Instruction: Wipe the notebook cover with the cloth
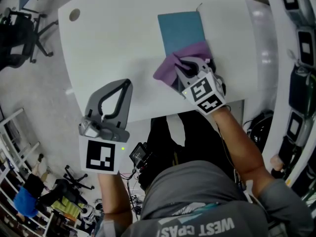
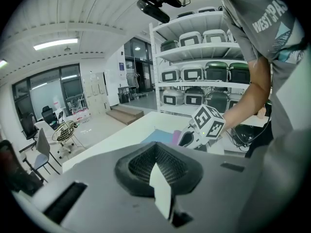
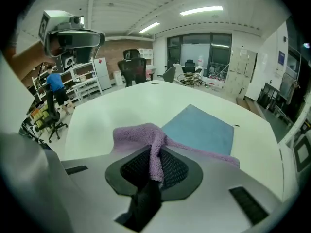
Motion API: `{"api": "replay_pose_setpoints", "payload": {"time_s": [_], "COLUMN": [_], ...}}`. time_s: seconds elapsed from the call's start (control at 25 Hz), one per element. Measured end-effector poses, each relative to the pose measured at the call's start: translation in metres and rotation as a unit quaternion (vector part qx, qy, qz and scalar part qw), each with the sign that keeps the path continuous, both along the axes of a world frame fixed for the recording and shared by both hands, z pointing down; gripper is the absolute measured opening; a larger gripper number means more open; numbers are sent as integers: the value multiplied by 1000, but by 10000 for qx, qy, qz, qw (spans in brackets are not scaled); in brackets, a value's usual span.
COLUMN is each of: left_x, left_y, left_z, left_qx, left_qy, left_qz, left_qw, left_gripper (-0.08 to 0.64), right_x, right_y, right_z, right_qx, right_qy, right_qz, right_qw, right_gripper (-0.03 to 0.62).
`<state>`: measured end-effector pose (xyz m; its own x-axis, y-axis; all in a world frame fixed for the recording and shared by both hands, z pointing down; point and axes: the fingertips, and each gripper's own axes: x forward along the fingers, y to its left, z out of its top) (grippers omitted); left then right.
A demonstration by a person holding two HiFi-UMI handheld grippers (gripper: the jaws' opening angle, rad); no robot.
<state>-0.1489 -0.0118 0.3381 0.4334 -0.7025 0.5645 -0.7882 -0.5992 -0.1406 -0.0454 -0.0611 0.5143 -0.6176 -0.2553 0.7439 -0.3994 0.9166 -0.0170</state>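
R claw [image 1: 191, 64] clamped on purple cloth [image 1: 168, 69], cloth bunched over near edge of teal notebook [image 1: 180, 31], notebook flat on white bench [image 1: 113, 38], far-right part, L claw [image 1: 127, 85] jaws together, empty, at bench's near edge, well apart from notebook

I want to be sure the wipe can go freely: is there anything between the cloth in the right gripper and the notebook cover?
Nothing visible stands in the way. The right gripper is shut on the purple cloth, which hangs at the near end of the notebook. The rest of the notebook's cover is bare.
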Motion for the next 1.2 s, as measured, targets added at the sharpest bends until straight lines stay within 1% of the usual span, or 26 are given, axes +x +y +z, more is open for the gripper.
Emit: {"api": "replay_pose_setpoints", "payload": {"time_s": [0.12,0.28,0.36,0.44,0.56,0.68,0.88,0.96,1.08,1.2], "left_x": [11,31,39,48,58,60,37,26,12,6], "left_y": [-12,-28,-33,-37,-41,-41,-29,-22,-18,-17], "left_z": [-3,-3,0,2,4,6,15,18,19,18], "left_qx": [5,-1,-36,-65,-61,-47,-123,-151,-152,-164], "left_qy": [31,55,61,71,122,154,171,171,182,187], "left_qz": [126,346,427,482,479,379,65,-45,-176,-207], "left_qw": [9999,9994,9991,9988,9988,9992,9998,9997,9996,9995], "left_gripper": [2,2,2,2,2,2,2,2,2,2], "right_x": [36,91,108,112,103,81,19,1,-9,1], "right_y": [-12,-34,-41,-44,-43,-41,-25,-20,-20,-25], "right_z": [1,1,2,3,1,1,0,1,0,0], "right_qx": [-15,42,38,40,64,47,-20,-37,-55,-40], "right_qy": [111,263,305,309,248,117,-85,-126,-134,-56], "right_qz": [394,951,1132,1152,991,733,101,-49,-112,-9], "right_qw": [9992,9951,9931,9929,9948,9972,9999,9999,9998,10000], "right_gripper": [77,77,77,77,77,77,77,77,77,77]}}
